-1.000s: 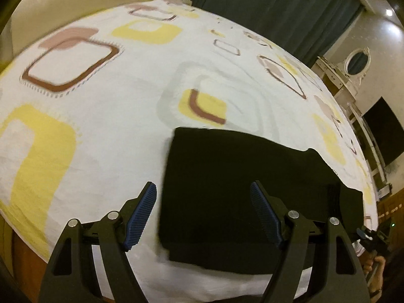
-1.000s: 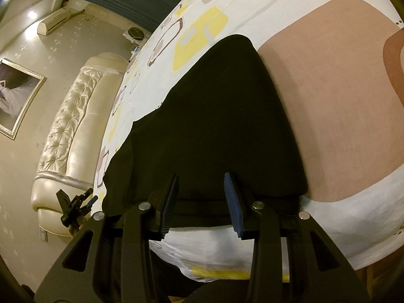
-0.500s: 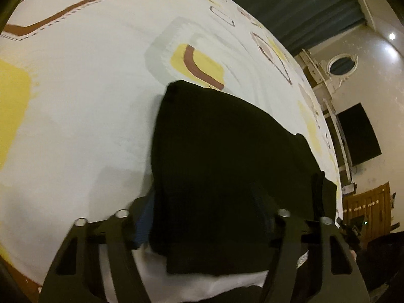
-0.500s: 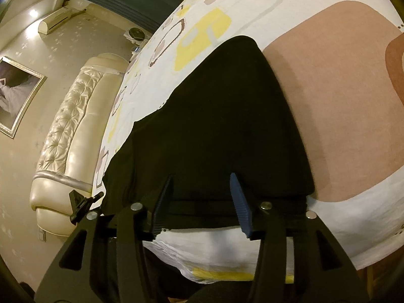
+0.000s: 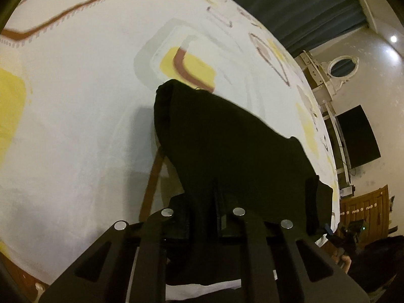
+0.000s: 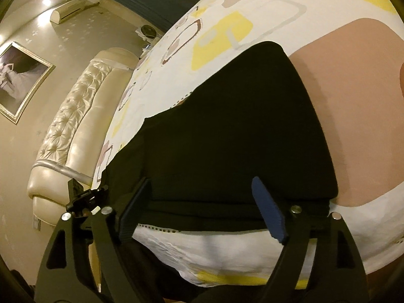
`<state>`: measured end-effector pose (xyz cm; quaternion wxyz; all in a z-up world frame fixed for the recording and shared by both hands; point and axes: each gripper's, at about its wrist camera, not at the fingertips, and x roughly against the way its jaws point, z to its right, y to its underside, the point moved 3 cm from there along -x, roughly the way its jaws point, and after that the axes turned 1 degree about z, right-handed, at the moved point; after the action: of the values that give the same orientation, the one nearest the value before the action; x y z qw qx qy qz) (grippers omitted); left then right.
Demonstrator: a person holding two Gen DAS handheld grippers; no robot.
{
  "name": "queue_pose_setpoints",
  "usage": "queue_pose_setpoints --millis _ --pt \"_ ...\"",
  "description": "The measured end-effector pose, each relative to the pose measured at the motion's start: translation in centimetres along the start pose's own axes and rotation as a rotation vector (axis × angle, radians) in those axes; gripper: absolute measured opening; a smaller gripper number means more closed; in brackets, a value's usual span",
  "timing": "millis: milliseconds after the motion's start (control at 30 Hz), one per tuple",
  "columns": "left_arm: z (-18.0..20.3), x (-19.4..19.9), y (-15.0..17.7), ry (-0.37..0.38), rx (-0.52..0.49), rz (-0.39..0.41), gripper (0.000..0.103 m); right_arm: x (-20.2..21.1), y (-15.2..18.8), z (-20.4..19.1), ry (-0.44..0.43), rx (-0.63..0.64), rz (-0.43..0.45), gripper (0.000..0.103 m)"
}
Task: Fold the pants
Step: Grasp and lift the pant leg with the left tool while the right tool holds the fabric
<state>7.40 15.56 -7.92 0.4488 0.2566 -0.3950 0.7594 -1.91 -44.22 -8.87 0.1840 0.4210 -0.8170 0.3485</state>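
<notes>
Your left gripper (image 5: 217,217) pinches the pants (image 5: 227,146) at the bed's (image 5: 75,101) near edge; right gripper (image 6: 202,209), jaws spread, must grip next.

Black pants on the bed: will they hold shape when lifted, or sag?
Likely sag: the black pants already drape limply from the left claw. Probably light, since one corner pinch raises them. On the bedsheet they would bunch rather than slide.

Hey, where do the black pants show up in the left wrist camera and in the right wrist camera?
Left wrist: the black pants fill centre to lower right, their near edge lifted and pinched in the left gripper.
Right wrist: the pants lie flat across the centre, beyond the open right gripper.
Shared landmark: the patterned bedsheet under them.
</notes>
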Motion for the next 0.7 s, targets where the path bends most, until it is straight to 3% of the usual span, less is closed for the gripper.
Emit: queue_pose_setpoints --millis 700 --pt "15.3 4.4 -0.1 -0.052 -0.269 0.073 0.013 0.9 -0.7 -0.8 -0.004 -0.011 0.037 0.09"
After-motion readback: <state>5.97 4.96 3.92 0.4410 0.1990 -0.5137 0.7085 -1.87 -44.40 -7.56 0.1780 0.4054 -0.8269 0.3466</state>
